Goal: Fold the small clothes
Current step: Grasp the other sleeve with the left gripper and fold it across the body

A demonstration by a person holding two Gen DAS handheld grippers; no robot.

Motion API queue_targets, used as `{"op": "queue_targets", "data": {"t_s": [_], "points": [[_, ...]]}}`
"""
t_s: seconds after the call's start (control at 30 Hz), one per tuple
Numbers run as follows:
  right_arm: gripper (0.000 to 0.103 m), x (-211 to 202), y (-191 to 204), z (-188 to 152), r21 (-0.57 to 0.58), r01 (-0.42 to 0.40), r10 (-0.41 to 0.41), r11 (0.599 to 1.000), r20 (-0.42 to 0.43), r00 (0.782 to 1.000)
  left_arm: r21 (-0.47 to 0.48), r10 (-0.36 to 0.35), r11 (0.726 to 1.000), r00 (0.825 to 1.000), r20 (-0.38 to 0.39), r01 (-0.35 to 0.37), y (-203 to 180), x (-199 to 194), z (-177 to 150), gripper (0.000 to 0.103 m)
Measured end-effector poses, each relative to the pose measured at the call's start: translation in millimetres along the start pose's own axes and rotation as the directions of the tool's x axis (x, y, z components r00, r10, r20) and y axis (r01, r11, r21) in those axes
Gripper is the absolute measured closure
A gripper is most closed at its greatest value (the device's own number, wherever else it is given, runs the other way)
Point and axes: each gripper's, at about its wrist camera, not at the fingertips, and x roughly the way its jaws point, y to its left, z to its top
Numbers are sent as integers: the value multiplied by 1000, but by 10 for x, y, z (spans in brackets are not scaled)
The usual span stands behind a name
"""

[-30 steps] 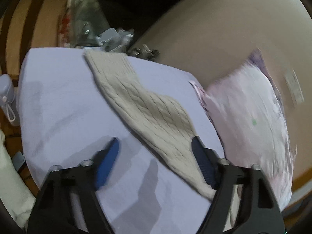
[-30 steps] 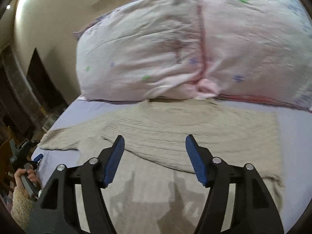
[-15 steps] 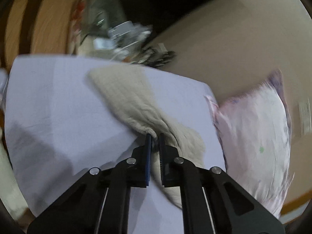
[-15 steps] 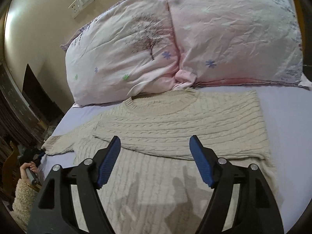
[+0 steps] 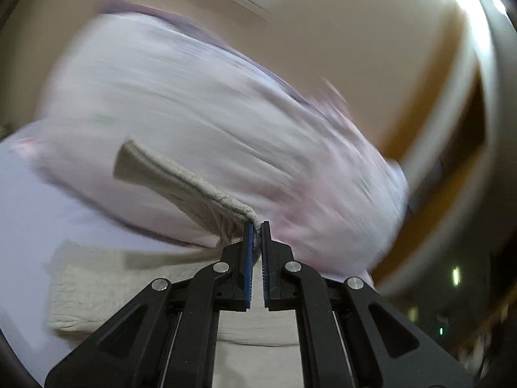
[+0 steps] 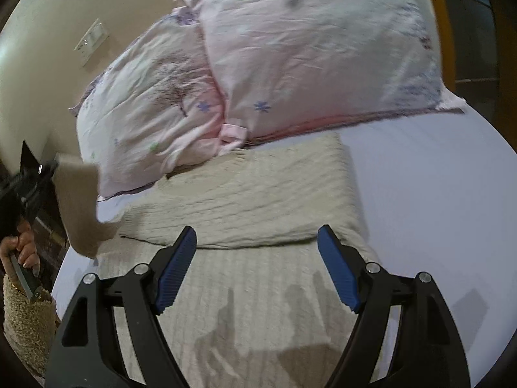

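Note:
A beige cable-knit sweater (image 6: 245, 187) lies flat on the lavender bed sheet (image 6: 429, 194), one sleeve folded across its chest. My left gripper (image 5: 256, 226) is shut on the other sleeve (image 5: 181, 181) and holds it lifted in the air; the sleeve's cuff hangs free. In the right wrist view that lifted sleeve (image 6: 79, 207) hangs at the far left beside the left gripper (image 6: 29, 184). My right gripper (image 6: 257, 242) is open and empty, hovering over the sweater's lower body.
Two pink floral pillows (image 6: 290, 64) lie against the wall behind the sweater; they also show blurred in the left wrist view (image 5: 194, 103). A wall socket (image 6: 92, 40) is on the beige wall. The bed's edge drops off at left.
My left gripper closed on the sleeve, lifted it off the bed and swung round toward the pillows. My right gripper stayed open and shifted slightly over the sweater.

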Motion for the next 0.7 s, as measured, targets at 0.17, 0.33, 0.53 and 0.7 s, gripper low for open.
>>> {"op": "queue_targets", "data": {"t_s": [0.17,0.33,0.53,0.7], "points": [[26,7,-242,-87,82,20,-18,996,-26,999,91,-129,981,929,-346,170,-926,1183,-877,99],[26,-95,-288,-99,83,-24,27,996,-34,999,67,-187,966,857,-480,248,-839,1107,-1319,99],[52,184,-348,125,180,-29,53,983,-131,990,62,-56,995,945,-322,80,-269,158,-993,53],[54,377,-308,35,58,173,-156,983,-226,962,164,189,975,953,-238,-152,178,-733,-1095,42]]}}
